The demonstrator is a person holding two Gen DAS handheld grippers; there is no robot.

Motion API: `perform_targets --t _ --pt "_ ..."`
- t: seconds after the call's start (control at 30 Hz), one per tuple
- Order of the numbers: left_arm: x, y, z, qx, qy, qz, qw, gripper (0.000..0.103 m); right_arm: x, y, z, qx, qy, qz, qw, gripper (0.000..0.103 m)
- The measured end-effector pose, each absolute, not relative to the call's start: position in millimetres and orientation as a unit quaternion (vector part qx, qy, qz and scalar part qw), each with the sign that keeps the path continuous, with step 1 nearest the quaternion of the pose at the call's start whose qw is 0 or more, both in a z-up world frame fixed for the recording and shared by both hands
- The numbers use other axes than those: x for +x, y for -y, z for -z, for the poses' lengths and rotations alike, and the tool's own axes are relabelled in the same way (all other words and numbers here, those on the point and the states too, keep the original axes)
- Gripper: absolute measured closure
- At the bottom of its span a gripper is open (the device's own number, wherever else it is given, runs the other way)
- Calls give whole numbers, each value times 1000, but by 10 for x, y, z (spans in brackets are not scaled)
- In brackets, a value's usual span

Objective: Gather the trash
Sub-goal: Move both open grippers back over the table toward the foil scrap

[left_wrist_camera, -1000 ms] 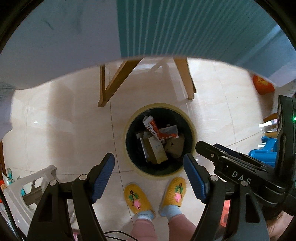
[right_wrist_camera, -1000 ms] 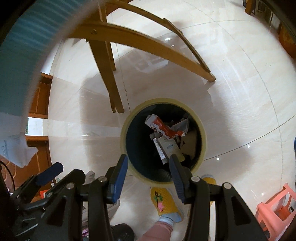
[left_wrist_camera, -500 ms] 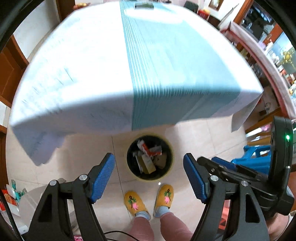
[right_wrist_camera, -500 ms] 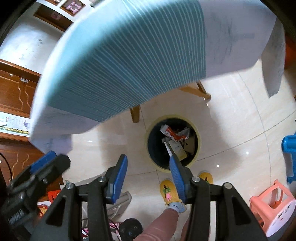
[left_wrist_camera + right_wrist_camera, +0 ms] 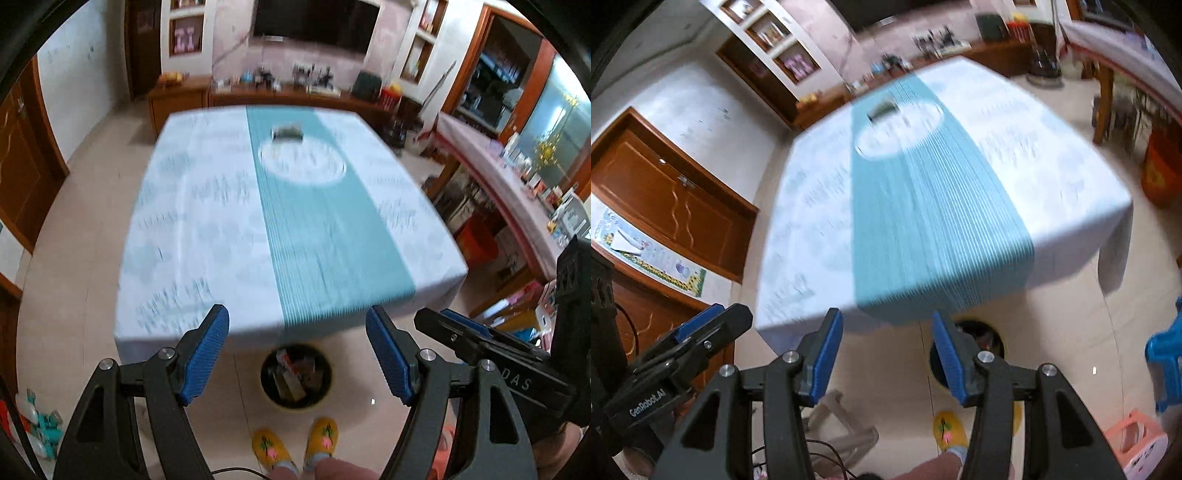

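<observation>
Between pickups: left gripper (image 5: 297,350) wide apart, right gripper (image 5: 887,352) just widening, both empty. Bin (image 5: 295,374) with trash at 6 o'clock, below tabletop (image 5: 207,229). Next: reach for packet (image 5: 287,133) at 12 o'clock.

Right gripper (image 5: 886,354) (empty) above table (image 5: 1071,177)

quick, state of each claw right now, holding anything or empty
left claw: open, nothing between the pads.
right claw: open, nothing held; its jaws have just been opening a little.
</observation>
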State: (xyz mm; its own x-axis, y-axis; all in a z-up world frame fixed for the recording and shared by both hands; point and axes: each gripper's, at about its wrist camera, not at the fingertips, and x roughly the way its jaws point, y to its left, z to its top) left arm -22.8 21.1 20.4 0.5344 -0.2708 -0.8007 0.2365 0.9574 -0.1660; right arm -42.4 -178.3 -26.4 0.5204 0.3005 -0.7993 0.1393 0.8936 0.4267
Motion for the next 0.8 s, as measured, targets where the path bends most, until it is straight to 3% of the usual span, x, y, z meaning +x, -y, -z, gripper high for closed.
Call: perform_targets --t 0.43,0.8 --pt "141 -342 -849 -14 -400 149 904 28 -44 1514 -656 158 -398 -74 901 52" --pt "784 -302 -822 -28 -411 84 907 28 820 1531 -682 97 -408 -121 900 52"
